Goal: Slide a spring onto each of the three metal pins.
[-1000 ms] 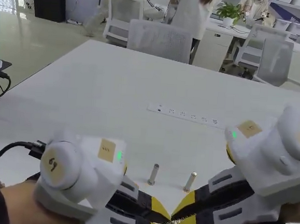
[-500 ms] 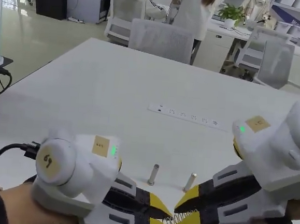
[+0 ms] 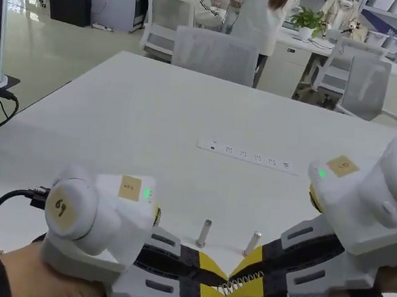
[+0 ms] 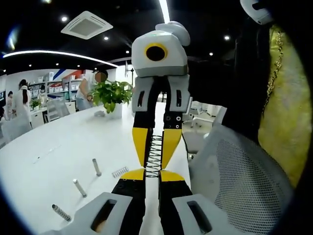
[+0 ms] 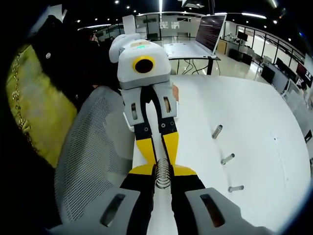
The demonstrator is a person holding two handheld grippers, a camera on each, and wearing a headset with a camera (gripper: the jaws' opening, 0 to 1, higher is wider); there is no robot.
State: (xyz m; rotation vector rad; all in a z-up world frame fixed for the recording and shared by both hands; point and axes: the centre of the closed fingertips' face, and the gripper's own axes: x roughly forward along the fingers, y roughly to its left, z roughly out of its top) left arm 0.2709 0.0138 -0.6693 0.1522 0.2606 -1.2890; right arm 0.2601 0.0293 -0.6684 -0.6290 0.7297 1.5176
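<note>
Quick update: over the last half second the two yellow tips have closed in on each other, low over the near edge of the white tabletop [image 3: 153,117].

- The left hand-held gripper [image 4: 152,174] is pinching one end of the thin steel coil spring [image 3: 241,284]. It was pulled longer a moment ago and now sits shorter between the tips.
- Just behind it, the left bare silver metal pin [image 3: 204,233] and the right bare silver metal pin [image 3: 251,243] stand upright with nothing on them.
- The right hand-held gripper [image 5: 163,171] is clamped on the spring's other end.

My guess is this is a handover or re-grip, not a threading move yet. In the left gripper view, the spring-wrapped third pin [image 4: 61,212] looks done, and a loose spare spring [image 4: 120,172] lies near the pins.
</note>
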